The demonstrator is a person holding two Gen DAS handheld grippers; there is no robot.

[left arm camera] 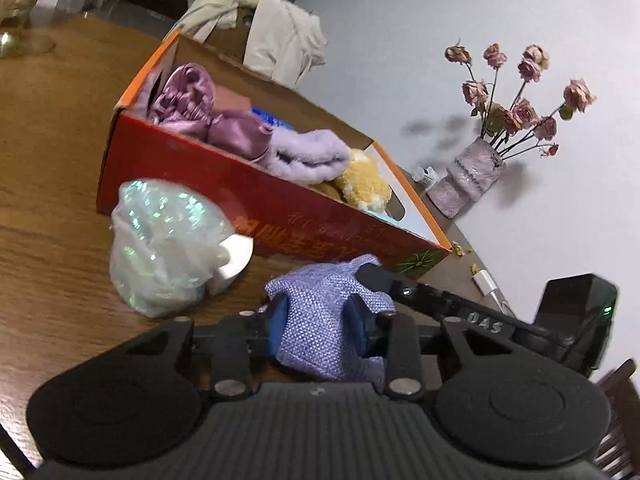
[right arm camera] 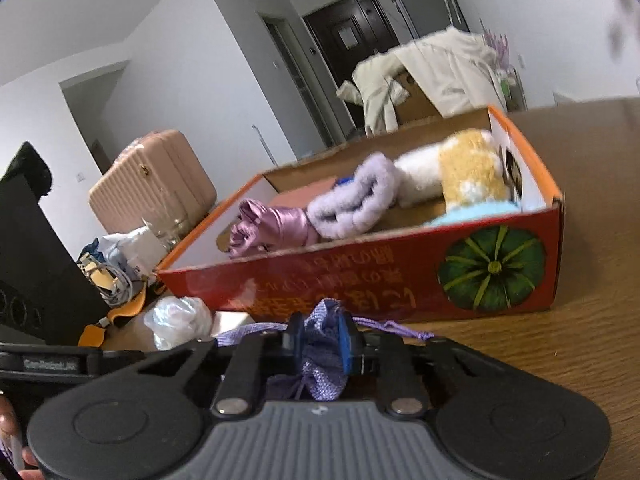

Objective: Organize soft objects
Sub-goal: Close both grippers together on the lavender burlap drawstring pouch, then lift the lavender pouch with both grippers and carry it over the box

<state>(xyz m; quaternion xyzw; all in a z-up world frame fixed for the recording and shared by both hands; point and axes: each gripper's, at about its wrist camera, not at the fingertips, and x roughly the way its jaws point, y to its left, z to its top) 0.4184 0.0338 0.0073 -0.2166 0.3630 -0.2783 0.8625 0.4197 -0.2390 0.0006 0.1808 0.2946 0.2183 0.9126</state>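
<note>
Both grippers hold one lavender woven drawstring pouch just in front of the red cardboard box (left arm camera: 248,200). My left gripper (left arm camera: 320,320) is shut on the pouch (left arm camera: 324,312) body. My right gripper (right arm camera: 320,340) is shut on the pouch's (right arm camera: 320,364) gathered neck; its cord trails to the right. The other gripper's black body (left arm camera: 460,308) shows to the right in the left wrist view. The box (right arm camera: 360,280) holds pink satin cloth (left arm camera: 188,96), a lilac fluffy item (left arm camera: 308,152) and a yellow and white plush (left arm camera: 364,184). An iridescent plastic bag (left arm camera: 160,248) with a white cup lies left of the pouch.
A vase of dried roses (left arm camera: 472,176) stands at the table's far right corner near the wall. A glass (left arm camera: 16,28) stands at the far left. A beige coat hangs on a chair (left arm camera: 260,20) behind the box. Cables and clutter (right arm camera: 116,264) lie left of the box.
</note>
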